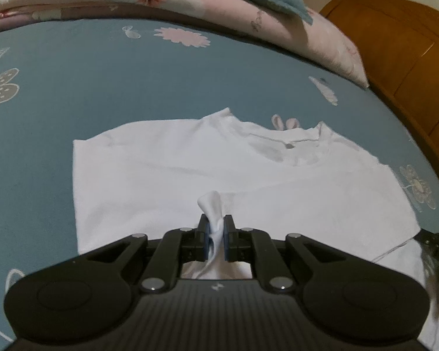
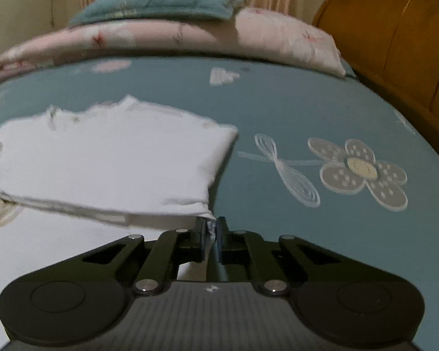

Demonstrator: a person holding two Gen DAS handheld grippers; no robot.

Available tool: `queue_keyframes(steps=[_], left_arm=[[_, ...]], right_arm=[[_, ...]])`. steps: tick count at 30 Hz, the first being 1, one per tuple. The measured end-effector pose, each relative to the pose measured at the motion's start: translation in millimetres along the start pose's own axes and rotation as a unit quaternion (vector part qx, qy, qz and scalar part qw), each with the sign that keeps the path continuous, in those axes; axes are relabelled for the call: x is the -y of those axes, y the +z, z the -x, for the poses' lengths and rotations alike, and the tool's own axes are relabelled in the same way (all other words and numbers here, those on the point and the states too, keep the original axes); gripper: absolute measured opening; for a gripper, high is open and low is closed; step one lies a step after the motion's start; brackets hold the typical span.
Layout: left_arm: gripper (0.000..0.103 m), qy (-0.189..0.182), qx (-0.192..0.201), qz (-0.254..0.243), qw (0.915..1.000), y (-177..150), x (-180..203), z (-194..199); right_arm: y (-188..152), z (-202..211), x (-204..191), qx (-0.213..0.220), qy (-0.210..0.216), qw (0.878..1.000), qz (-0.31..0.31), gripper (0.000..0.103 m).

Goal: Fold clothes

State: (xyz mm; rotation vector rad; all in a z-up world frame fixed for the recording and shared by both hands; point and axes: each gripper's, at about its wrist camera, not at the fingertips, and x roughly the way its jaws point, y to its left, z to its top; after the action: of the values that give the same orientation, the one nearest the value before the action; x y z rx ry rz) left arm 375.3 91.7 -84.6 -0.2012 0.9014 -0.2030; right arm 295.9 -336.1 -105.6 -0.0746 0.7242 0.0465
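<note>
Shirt (image 1: pixel 219 169) flat on bed (image 1: pixel 102 93) — quilt (image 1: pixel 73 0) behind, pillow (image 2: pixel 158 3) atop.

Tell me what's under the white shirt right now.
The white shirt lies on the teal flowered bedsheet. A print's pink ears peek out past the collar; the rest of it is covered. Both tools, left and right, pinch its fabric.

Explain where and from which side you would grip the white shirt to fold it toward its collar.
Grip the hem corners of the shirt, coming from the near side, opposite the collar. It lies flat, collar far, so both near corners lift freely. The left gripper and right gripper already pinch there.
</note>
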Motion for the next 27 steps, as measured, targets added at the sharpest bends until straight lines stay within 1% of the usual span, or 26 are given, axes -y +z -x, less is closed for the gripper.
queue_keyframes(steps=[2, 4, 6, 8, 10, 12, 14, 16, 17, 18, 19, 21, 23, 24, 25, 27], left_arm=[[0.01, 0.01, -0.008, 0.015, 0.9998, 0.4, -6.2, -3.4], [0.011, 0.004, -0.012, 0.034, 0.9993, -0.8, -13.7, -2.4], [0.012, -0.004, -0.009, 0.04, 0.9992, -2.5, -16.2, 5.2], [0.014, -0.009, -0.006, 0.032, 0.9994, -2.2, -10.6, 14.9], [0.021, -0.023, -0.008, 0.018, 0.9996, 1.6, 5.9, 18.0], [0.028, -0.036, -0.01, 0.003, 0.9993, 5.5, 22.3, 21.2], [0.03, -0.049, -0.012, -0.011, 0.9987, 9.4, 38.8, 24.3], [0.036, -0.063, -0.013, -0.025, 0.9976, 13.2, 55.2, 27.5], [0.044, -0.069, -0.014, -0.033, 0.997, 15.2, 63.5, 29.0], [0.048, -0.076, -0.015, -0.04, 0.9962, 17.1, 71.7, 30.6], [0.049, -0.097, -0.022, -0.046, 0.9939, 19.5, 86.4, 24.9], [0.051, -0.163, -0.047, -0.059, 0.9837, 25.1, 126.6, 1.5], [0.054, -0.225, -0.073, -0.068, 0.9692, 28.9, 165.5, -22.8], [0.054, -0.25, -0.092, -0.066, 0.9615, 28.7, 182.8, -37.5], [0.054, -0.272, -0.114, -0.059, 0.9538, 28.5, 200.3, -54.6], [0.054, -0.297, -0.146, -0.049, 0.9426, 27.5, 228.0, -84.5]], right_arm=[[-0.4, 4.1, 0.3, -0.008, -0.007, 1.0, -0.004, 0.007], [-0.7, 8.5, 3.6, -0.016, -0.019, 1.0, -0.011, 0.006], [-1.3, 14.2, 11.8, -0.016, -0.034, 0.999, -0.022, 0.006], [0.9, 25.1, 22.1, 0.02, -0.017, 0.999, -0.046, 0.006], [7.2, 30.3, 24.4, 0.056, -0.002, 0.997, -0.061, 0.006], [13.0, 21.5, 16.5, 0.064, 0.026, 0.996, -0.061, 0.006], [12.8, 7.8, 5.7, 0.052, 0.041, 0.997, -0.045, 0.006], [6.7, -6.5, -2.3, 0.018, 0.029, 0.999, -0.019, 0.004], [4.4, -8.4, -1.2, 0.015, 0.029, 0.999, -0.018, 0.003], [3.8, -7.7, 0.8, 0.013, 0.032, 0.999, -0.023, 0.002], [3.8, -6.4, 2.6, 0.01, 0.036, 0.999, -0.028, 0.002], [1.0, -6.0, 4.8, 0.008, 0.043, 0.999, -0.033, 0.002], [0.6, -5.6, 6.0, 0.01, 0.047, 0.998, -0.035, 0.002], [0.2, -5.6, 6.1, 0.01, 0.049, 0.998, -0.036, 0.002], [-0.4, -6.0, 6.8, 0.01, 0.051, 0.998, -0.038, 0.002], [-0.8, -6.0, 8.4, 0.011, 0.056, 0.998, -0.041, 0.001]])
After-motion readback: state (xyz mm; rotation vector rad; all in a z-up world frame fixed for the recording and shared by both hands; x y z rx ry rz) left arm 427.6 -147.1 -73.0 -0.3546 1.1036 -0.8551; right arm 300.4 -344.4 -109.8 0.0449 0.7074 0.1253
